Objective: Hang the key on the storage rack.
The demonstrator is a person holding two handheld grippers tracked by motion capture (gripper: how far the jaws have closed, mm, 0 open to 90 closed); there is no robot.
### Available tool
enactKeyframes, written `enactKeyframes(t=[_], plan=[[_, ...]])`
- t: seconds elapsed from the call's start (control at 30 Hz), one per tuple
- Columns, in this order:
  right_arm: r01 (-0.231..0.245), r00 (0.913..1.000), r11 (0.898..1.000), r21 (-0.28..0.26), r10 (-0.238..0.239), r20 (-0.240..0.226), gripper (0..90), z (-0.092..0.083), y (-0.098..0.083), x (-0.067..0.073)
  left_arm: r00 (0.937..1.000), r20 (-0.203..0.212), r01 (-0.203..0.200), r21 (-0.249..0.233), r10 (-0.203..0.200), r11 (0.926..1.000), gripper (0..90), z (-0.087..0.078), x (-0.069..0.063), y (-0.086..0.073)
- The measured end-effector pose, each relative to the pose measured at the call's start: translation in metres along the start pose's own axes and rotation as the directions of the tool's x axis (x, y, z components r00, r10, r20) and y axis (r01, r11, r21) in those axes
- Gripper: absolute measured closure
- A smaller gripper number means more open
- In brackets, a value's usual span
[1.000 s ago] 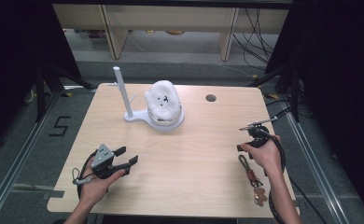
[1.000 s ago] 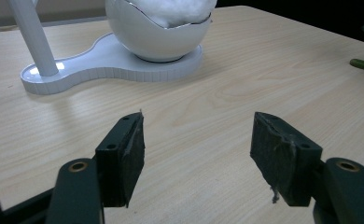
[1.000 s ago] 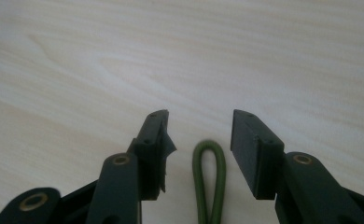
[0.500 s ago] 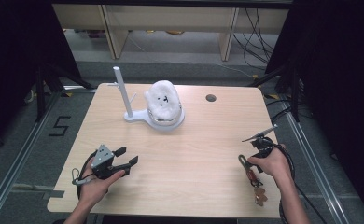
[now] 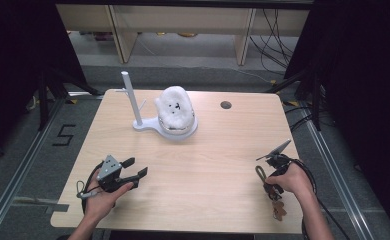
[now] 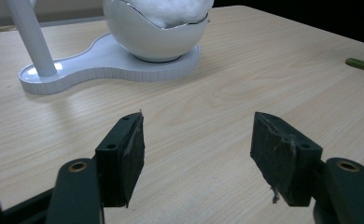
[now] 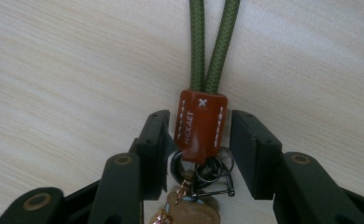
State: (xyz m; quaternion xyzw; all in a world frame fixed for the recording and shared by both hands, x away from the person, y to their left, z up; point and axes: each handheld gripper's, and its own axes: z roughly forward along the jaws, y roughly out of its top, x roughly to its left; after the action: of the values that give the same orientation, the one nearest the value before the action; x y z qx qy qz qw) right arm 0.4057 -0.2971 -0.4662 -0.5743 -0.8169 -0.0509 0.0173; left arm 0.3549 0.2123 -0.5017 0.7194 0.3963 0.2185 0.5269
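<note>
Lowering onto the near right corner of the pale wooden table (image 5: 203, 165), the right gripper (image 7: 198, 154) has come down and toward the person since a second ago, when it hung higher over the same edge. Its jaws have just been closing a little and now stand either side of the brown leather tab (image 7: 199, 126) of a keychain with an olive green cord loop (image 7: 213, 46), though a gap shows on each side, so the pads are not yet pinching it. Metal rings (image 7: 208, 172) and a tan charm sit just below the tab. That looks like a pick-up about to happen. At the near left, the left gripper (image 6: 196, 144) rests in place, jaws spread wide and empty. Farther off, mid-table, stands the white plastic stand with an upright post (image 5: 133, 105) and a bowl of white fluff (image 5: 175, 112), untouched.
</note>
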Motion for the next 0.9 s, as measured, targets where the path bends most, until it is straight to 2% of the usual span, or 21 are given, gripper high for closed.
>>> enactKeyframes(t=[0.03,0.07,0.1,0.17,0.23,0.27,0.33,0.4,0.43,0.47,0.53,0.57,0.6,0.63,0.73,0.83,0.87,0.9], plan=[[-0.012,0.9999,1.000,0.005,0.012,0.004,58.4,0.001,0.000,0.001,1.0000,0.000,0.000,0.000,0.000,1.0000,34.6,0.000,0.000,0.000],[0.009,0.9999,1.000,0.005,-0.009,0.005,58.4,0.002,0.000,0.001,1.0000,0.000,-0.001,0.000,0.001,1.0000,34.6,0.000,0.000,0.000],[-0.013,0.9999,1.000,0.019,0.013,0.005,58.4,0.002,0.001,0.003,1.0000,0.000,-0.001,0.001,0.001,1.0000,34.6,0.000,0.000,0.000],[-0.006,1.0000,0.999,0.041,0.006,-0.003,58.8,0.003,0.002,0.004,1.0000,-0.001,0.000,0.001,0.000,1.0000,34.5,0.000,0.000,0.000],[-0.005,0.9998,0.999,0.034,0.005,0.022,59.5,0.006,0.002,0.005,1.0000,0.005,-0.001,-0.004,0.001,1.0000,34.5,0.001,0.000,-0.001],[0.006,0.9999,0.999,0.053,-0.007,0.013,60.0,0.006,0.003,0.005,1.0000,0.004,0.000,-0.005,0.000,1.0000,34.4,0.001,0.000,-0.001],[-0.002,0.9997,0.998,0.062,0.001,0.023,61.1,0.005,0.004,0.006,1.0000,0.004,0.000,-0.005,0.000,1.0000,34.4,0.001,0.000,-0.001],[0.001,0.9991,0.999,0.045,-0.003,0.042,61.9,0.007,0.004,0.006,1.0000,0.004,0.000,-0.005,0.000,1.0000,34.4,0.001,0.000,-0.001],[-0.011,0.9987,0.999,0.053,0.008,0.050,62.3,0.007,0.004,0.008,1.0000,0.004,0.000,-0.004,0.000,1.0000,34.4,0.001,0.001,-0.001],[0.002,0.9989,0.997,0.079,-0.005,0.046,63.1,0.006,0.006,0.009,1.0000,0.003,0.000,-0.002,0.000,1.0000,34.4,0.001,0.000,-0.001],[0.007,0.9985,0.996,0.085,-0.011,0.054,63.7,0.006,0.007,0.009,1.0000,-0.001,-0.002,0.006,0.002,1.0000,34.4,0.000,0.000,-0.001],[-0.001,0.9969,0.997,0.072,-0.004,0.078,65.4,0.007,0.007,0.011,1.0000,-0.001,-0.003,0.006,0.003,1.0000,34.4,0.000,0.000,-0.001],[0.006,0.9970,0.997,0.083,-0.012,0.076,66.3,0.007,0.008,0.011,1.0000,0.003,-0.002,0.003,0.002,1.0000,34.5,0.000,0.000,-0.001],[-0.004,0.9960,0.997,0.071,-0.003,0.089,67.1,0.008,0.008,0.012,1.0000,0.008,-0.001,-0.001,0.001,1.0000,34.4,0.001,0.000,-0.002],[-0.002,0.9957,0.997,0.073,-0.004,0.093,67.8,0.008,0.008,0.013,1.0000,-0.001,0.000,0.005,0.000,1.0000,34.4,-0.001,0.000,-0.001],[-0.014,0.9977,0.997,0.072,0.009,0.066,68.7,0.005,0.007,0.012,1.0000,-0.003,0.003,0.003,-0.003,1.0000,34.5,-0.001,0.001,-0.001],[-0.007,0.9983,1.000,0.028,0.005,0.058,69.1,0.001,0.005,0.012,1.0000,-0.003,0.004,0.001,-0.004,1.0000,34.5,-0.001,0.001,-0.001],[-0.007,0.9983,1.000,0.028,0.005,0.058,69.1,0.001,0.005,0.012,1.0000,-0.003,0.006,0.000,-0.006,1.0000,34.5,-0.001,0.001,-0.001]])
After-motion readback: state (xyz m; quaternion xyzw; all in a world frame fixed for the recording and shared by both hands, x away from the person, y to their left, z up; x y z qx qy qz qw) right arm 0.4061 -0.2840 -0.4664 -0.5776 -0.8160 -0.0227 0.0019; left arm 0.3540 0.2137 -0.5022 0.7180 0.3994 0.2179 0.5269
